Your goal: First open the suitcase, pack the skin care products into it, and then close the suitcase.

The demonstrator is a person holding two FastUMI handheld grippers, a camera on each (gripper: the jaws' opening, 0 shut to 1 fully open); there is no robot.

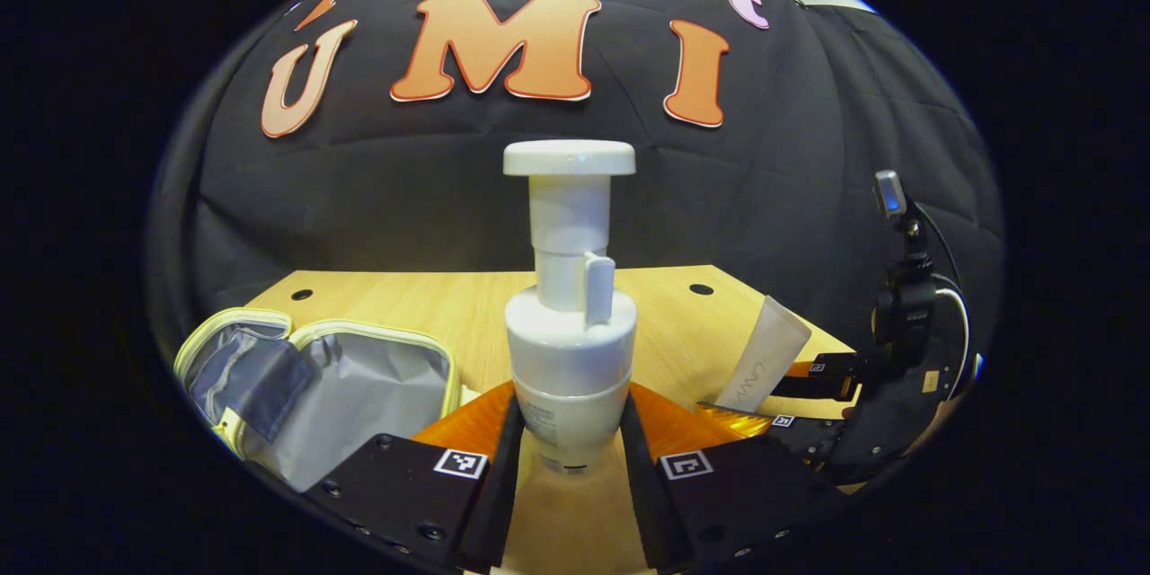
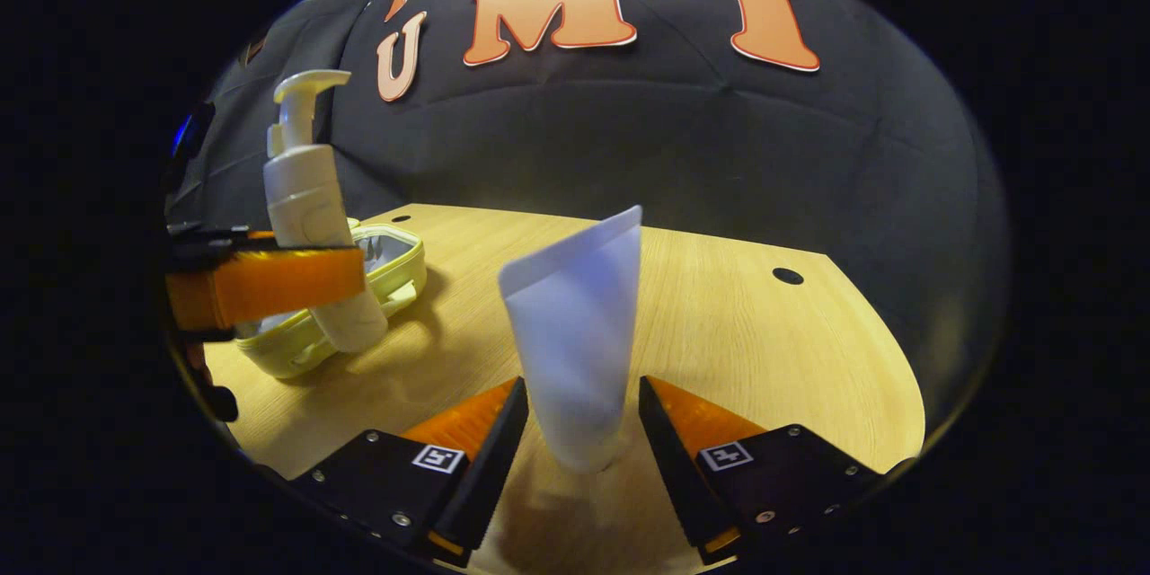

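Observation:
A white pump bottle (image 1: 570, 350) stands upright between my left gripper's (image 1: 570, 400) fingers, which press on its lower body. In the right gripper view the same bottle (image 2: 310, 207) hangs tilted just above the small open suitcase (image 2: 386, 265). That case (image 1: 314, 386) has yellow trim and a grey lining, and it lies open at the table's left. My right gripper (image 2: 582, 386) is shut on the base of a white tube (image 2: 575, 332), crimped end up. From the left gripper view the tube (image 1: 764, 355) leans at the far right.
The wooden table (image 2: 764, 341) has small round holes near its back edge and bare room to the right of the tube. A black cloth wall stands close behind the table. The hand-held rig of the right gripper (image 1: 903, 314) rises at the right.

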